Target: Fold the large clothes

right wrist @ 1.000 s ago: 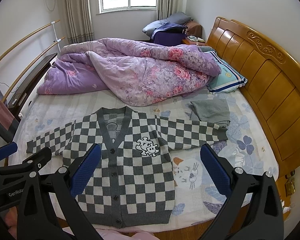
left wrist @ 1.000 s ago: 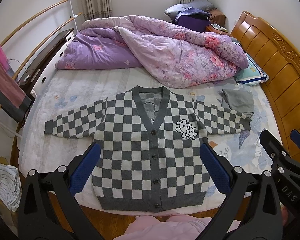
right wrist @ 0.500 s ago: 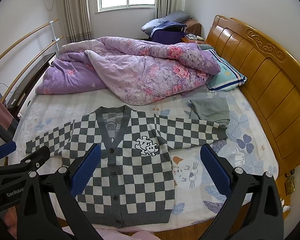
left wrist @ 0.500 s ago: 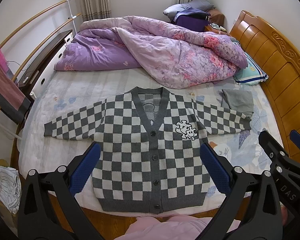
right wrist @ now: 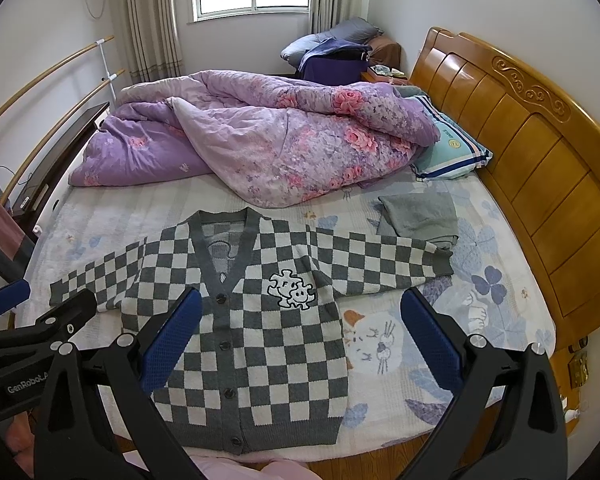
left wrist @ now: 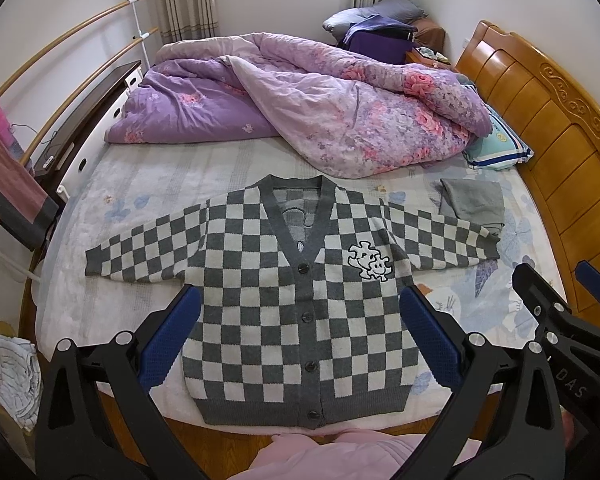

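Observation:
A grey and white checkered cardigan [left wrist: 260, 304] lies flat and buttoned on the bed, sleeves spread to both sides, hem at the near edge. It also shows in the right wrist view [right wrist: 260, 332]. My left gripper [left wrist: 300, 336] is open and empty, held above the cardigan's lower body. My right gripper [right wrist: 300, 336] is open and empty, above the cardigan's right side. The right gripper also shows at the right edge of the left wrist view [left wrist: 556, 308], and the left gripper shows at the left edge of the right wrist view [right wrist: 40, 312].
A rumpled purple floral quilt [left wrist: 320, 100] fills the far half of the bed. A folded grey garment [left wrist: 472, 200] lies by the right sleeve end. A striped pillow [right wrist: 448, 152] sits against the wooden headboard [right wrist: 540, 152]. A clothes rack [left wrist: 16, 168] stands at the left.
Both views have shifted very slightly; the cardigan and both open grippers stay as they were.

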{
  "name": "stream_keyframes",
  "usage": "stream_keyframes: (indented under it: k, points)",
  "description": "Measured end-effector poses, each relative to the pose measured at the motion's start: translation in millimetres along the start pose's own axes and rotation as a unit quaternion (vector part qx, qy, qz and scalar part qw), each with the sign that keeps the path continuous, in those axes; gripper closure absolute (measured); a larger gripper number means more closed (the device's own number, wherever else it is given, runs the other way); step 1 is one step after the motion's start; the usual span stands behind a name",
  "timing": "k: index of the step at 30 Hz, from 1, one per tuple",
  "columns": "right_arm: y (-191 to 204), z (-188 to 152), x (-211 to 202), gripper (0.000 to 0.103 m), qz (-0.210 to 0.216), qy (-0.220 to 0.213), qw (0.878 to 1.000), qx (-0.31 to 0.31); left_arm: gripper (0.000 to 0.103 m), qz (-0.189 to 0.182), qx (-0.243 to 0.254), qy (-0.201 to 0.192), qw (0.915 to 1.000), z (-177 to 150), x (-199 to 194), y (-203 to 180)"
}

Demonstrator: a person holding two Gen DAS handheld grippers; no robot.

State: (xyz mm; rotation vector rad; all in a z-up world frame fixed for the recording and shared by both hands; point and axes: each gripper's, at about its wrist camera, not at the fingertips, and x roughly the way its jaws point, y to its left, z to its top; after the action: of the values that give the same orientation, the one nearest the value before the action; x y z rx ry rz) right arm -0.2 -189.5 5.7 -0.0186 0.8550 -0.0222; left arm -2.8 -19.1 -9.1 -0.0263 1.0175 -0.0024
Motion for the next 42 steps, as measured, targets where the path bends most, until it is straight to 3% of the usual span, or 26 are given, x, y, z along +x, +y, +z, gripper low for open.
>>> stream_keyframes:
  k: [24,34,42]
  points:
    - [2.4,6.1,-0.1,0.007,0.0,0.004,1.0,-0.001,0.004,-0.006,-0.001,0.0,1.0,0.1,8.2,-4.3]
    - [-3.9,-30.3,6.8,0.007,0.027,0.004,1.0,-0.012,0.004,0.012,-0.016,-0.003,0.9998,-6.8,5.9,-12.9]
    - [-0.4,-13.9,4.6,0.007,0.064,0.02,0.997,-0.034,0.004,0.037,-0.045,0.003,0.9983,-19.6,-11.3,-8.0]
